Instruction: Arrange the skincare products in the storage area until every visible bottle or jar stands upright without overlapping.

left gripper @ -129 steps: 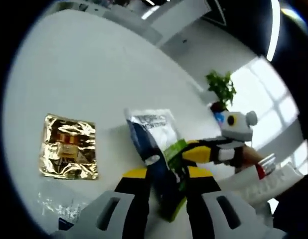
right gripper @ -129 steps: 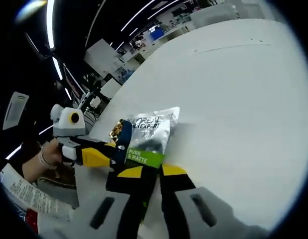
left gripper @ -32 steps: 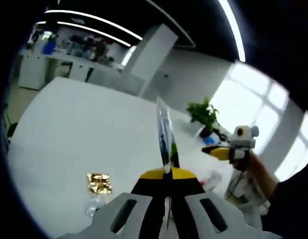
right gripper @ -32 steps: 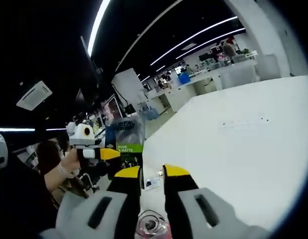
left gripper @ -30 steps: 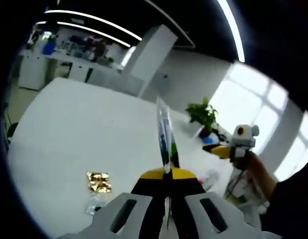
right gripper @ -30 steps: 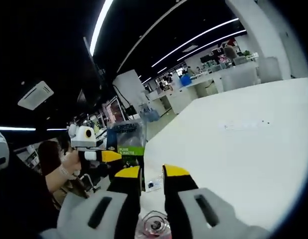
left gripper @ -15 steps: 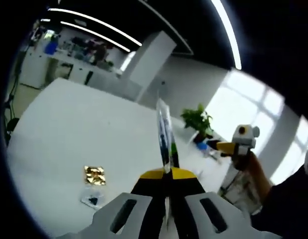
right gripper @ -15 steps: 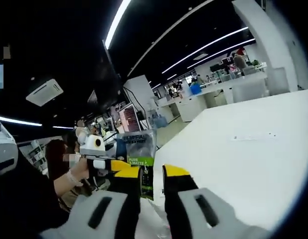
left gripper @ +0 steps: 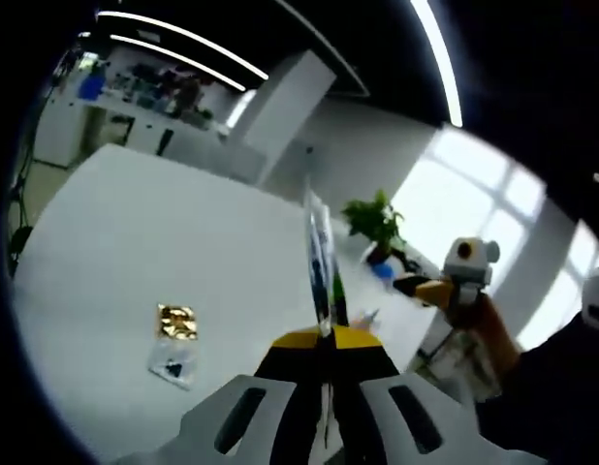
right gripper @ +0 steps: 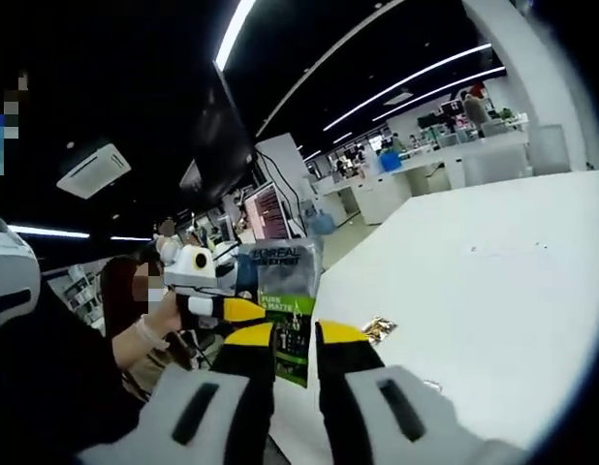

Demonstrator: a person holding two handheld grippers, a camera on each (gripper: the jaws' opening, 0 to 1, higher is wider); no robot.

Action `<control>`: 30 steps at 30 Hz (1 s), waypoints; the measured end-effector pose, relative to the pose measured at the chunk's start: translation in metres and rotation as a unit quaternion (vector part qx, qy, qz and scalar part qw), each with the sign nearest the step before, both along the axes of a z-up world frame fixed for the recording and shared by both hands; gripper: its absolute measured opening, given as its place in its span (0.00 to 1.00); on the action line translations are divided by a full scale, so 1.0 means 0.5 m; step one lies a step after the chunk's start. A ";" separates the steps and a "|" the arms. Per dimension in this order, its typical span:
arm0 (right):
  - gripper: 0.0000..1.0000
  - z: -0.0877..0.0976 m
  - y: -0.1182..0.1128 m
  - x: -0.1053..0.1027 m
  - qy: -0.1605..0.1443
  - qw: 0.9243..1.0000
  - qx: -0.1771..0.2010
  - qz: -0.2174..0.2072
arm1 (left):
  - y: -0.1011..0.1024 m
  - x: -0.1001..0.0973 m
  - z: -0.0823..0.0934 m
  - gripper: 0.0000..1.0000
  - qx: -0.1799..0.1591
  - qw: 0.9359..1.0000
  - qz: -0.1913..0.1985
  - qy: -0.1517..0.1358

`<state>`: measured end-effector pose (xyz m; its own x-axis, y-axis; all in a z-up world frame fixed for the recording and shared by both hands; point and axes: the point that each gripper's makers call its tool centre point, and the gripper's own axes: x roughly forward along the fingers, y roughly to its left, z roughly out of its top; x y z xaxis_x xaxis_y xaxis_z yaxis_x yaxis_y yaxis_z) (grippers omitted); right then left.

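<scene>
Left gripper view: sachet [left gripper: 322,276] between jaws (edge-on)

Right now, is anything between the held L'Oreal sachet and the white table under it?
Nothing visible does. The left claw holds the L'Oreal sachet in the air above the white table; the gold sachet and clear packet lie off to one side.

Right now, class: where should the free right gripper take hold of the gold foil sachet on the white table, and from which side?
Probably one thin edge of the gold foil sachet, from above: it lies flat on the white table, apart from the clear packet. The right gripper looks open.
</scene>
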<state>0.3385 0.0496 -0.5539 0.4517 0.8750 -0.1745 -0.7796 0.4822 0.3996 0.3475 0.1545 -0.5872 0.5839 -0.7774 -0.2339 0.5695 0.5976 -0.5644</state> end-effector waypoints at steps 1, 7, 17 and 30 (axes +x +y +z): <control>0.16 -0.003 0.002 -0.004 0.002 1.000 0.001 0.002 | 0.001 -0.004 -0.007 0.00 0.000 1.000 -0.001 0.005; 0.16 -0.043 0.024 -0.037 0.031 0.999 0.004 0.016 | 0.003 -0.022 -0.028 0.00 0.004 1.000 -0.006 0.021; 0.21 -0.130 0.052 -0.108 0.075 0.996 -0.021 0.038 | 0.000 -0.059 -0.057 0.00 0.006 0.999 -0.015 0.042; 0.22 -0.207 0.056 -0.153 0.137 0.990 -0.004 0.035 | -0.024 -0.112 -0.082 0.00 0.000 0.996 -0.055 0.071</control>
